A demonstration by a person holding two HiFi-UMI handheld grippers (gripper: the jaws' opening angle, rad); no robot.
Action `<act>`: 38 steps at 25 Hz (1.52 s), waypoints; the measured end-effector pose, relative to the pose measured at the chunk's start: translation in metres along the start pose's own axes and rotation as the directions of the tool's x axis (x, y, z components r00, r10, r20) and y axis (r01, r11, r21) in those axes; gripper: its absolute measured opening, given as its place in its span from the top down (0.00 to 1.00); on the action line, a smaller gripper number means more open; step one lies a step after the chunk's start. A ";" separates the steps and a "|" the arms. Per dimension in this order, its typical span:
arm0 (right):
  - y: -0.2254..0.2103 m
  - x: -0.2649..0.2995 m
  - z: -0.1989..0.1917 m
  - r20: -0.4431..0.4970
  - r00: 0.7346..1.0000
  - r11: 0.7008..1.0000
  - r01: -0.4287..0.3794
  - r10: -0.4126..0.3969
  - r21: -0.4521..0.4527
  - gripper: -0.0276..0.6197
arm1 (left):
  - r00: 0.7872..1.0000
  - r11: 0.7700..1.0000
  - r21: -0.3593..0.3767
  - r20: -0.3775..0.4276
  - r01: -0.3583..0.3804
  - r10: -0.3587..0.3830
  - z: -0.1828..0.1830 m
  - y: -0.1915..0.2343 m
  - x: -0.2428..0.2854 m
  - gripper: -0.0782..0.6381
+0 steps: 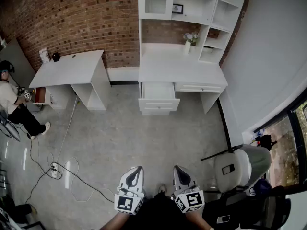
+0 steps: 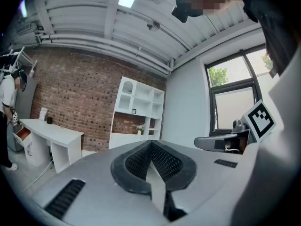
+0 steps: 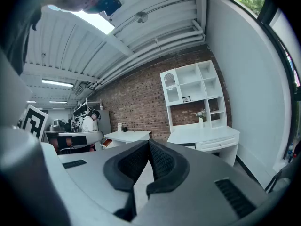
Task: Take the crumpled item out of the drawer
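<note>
The one open drawer (image 1: 158,91) sticks out of a white bench (image 1: 168,68) by the red brick wall (image 1: 72,13); it looks white and flat inside, and I cannot make out the crumpled item in it; one shut drawer (image 1: 200,87) sits just to its right. One small vase (image 1: 187,46) of flowers stands on top; boxy white shelves (image 1: 192,4) rise above. A second white bench (image 1: 72,68) stands to the left. My two tongs, left tongs (image 1: 138,168) and right tongs (image 1: 176,168), are well apart from the drawer, over the grey floor (image 1: 144,138); each pair of bumpy black pads is pressed together, holding nothing.
</note>
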State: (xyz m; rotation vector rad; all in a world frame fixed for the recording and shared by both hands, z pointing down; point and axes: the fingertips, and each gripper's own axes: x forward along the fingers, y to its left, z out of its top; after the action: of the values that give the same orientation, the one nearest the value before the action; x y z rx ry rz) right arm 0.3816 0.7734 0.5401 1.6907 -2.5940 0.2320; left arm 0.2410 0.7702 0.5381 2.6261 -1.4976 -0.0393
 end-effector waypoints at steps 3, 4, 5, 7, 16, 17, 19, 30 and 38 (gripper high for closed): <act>-0.002 0.000 0.001 0.000 1.000 1.000 0.003 -0.003 -0.002 0.94 | 1.000 1.000 -0.012 -0.002 -0.001 0.001 0.002 -0.002 0.002 0.86; -0.002 0.000 0.001 0.001 1.000 1.000 0.004 -0.004 -0.002 0.94 | 1.000 1.000 -0.010 -0.003 0.000 0.000 0.001 -0.002 0.003 0.86; -0.003 0.000 0.000 0.001 1.000 1.000 0.004 -0.004 -0.001 0.94 | 1.000 1.000 -0.006 -0.003 0.002 -0.002 0.001 -0.002 0.003 0.86; -0.003 0.000 -0.001 -0.001 1.000 1.000 0.005 -0.005 -0.002 0.94 | 1.000 1.000 0.003 0.000 0.006 -0.006 -0.001 -0.003 0.003 0.86; -0.008 0.000 0.000 0.002 1.000 1.000 -0.001 0.001 -0.001 0.94 | 1.000 1.000 0.003 0.004 0.004 -0.004 0.001 -0.006 0.008 0.86; -0.008 0.001 0.000 0.002 1.000 1.000 -0.004 0.004 0.001 0.94 | 1.000 1.000 0.002 0.001 0.002 -0.002 0.002 -0.006 0.009 0.86; -0.009 0.001 0.002 0.004 1.000 1.000 -0.011 0.011 0.001 0.94 | 1.000 1.000 0.006 0.001 -0.002 0.002 0.003 -0.007 0.010 0.86; -0.040 0.000 0.008 0.030 0.999 0.999 -0.035 0.034 0.030 0.94 | 0.999 0.999 0.020 -0.004 -0.042 0.042 0.004 -0.026 0.028 0.86; -0.077 0.002 0.001 0.026 0.997 0.995 -0.080 0.079 0.055 0.94 | 0.997 0.997 0.028 -0.012 -0.075 0.075 0.002 -0.054 0.053 0.86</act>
State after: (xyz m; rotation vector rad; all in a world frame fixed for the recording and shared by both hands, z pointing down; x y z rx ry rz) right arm 0.4510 0.7411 0.5470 1.6180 -2.7004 0.2913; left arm 0.3140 0.7514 0.5322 2.5833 -1.6021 0.0054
